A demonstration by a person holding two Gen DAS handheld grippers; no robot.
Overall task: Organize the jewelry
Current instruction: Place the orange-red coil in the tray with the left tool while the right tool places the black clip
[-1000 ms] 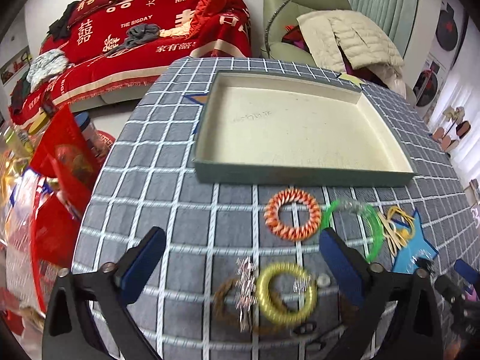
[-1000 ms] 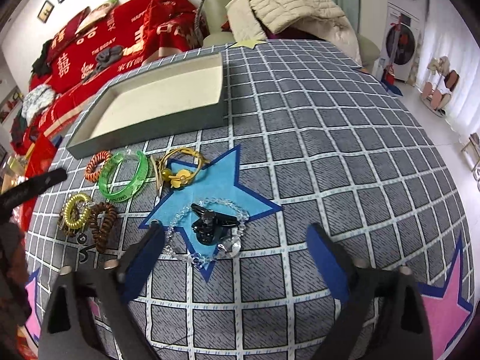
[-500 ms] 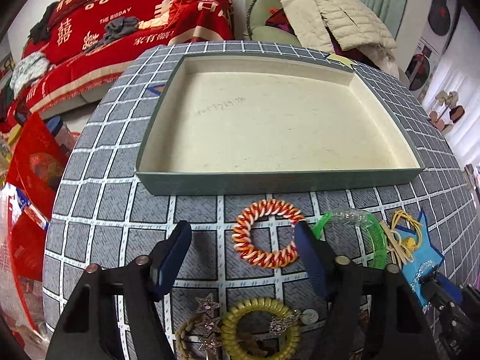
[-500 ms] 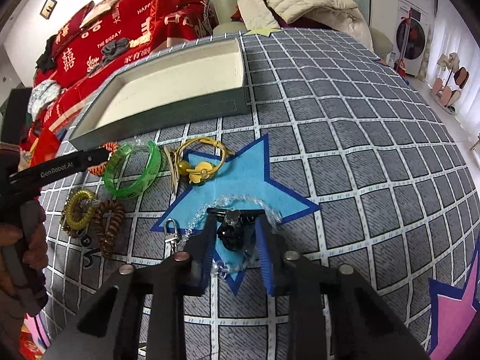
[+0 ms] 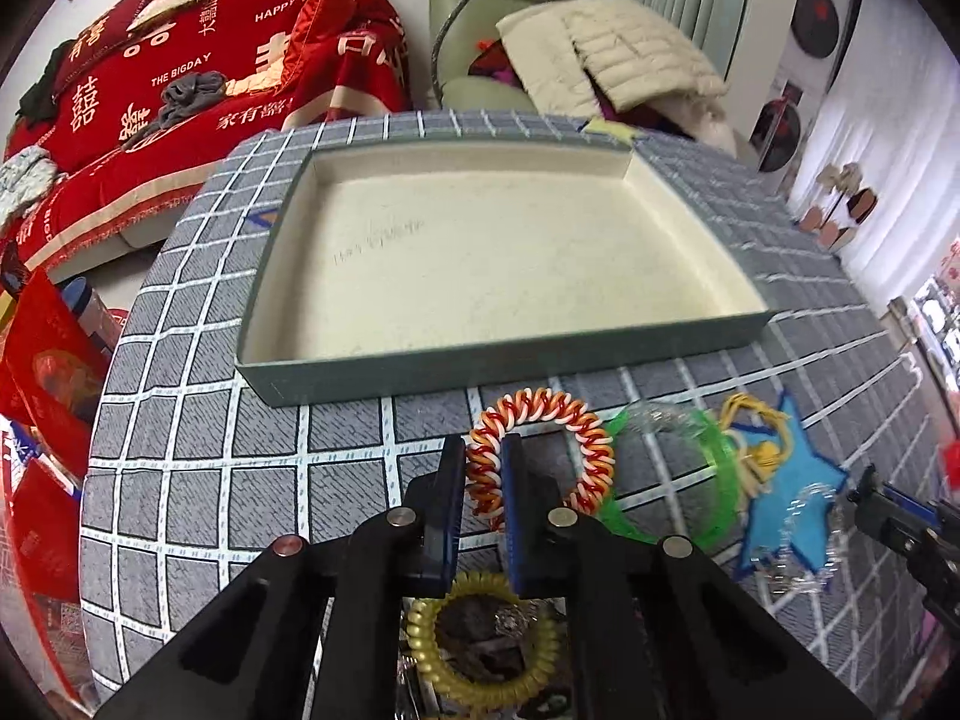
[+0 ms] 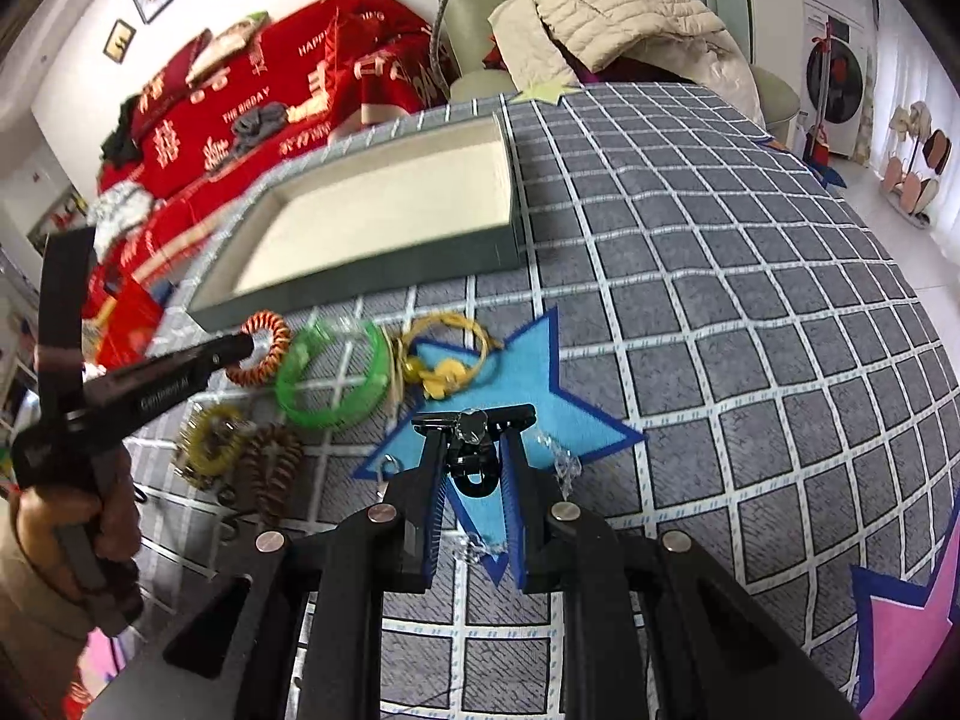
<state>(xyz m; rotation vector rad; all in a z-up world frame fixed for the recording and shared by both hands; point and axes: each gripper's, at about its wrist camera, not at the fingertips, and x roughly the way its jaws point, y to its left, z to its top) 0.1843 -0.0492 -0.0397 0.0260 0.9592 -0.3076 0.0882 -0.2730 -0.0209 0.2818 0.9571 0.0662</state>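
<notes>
Both grippers clamp jewelry before the green tray [image 5: 480, 363].
Left gripper [image 5: 485, 474] has just closed its fingers on the red-and-white coil bracelet [image 5: 576, 420]; right gripper [image 6: 474, 468] pinches the black clip [image 6: 474, 462].

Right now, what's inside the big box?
Nothing that shows. The box has a bare cream floor with faint writing. Its near wall hides a thin strip of floor in both views.

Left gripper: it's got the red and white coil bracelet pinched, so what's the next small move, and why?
Probably lift it and carry it forward over the near wall of the tray. The left gripper, whose jaws have just closed, pinches the red and white coil bracelet, which still lies on the tablecloth just short of the bare tray.
</notes>
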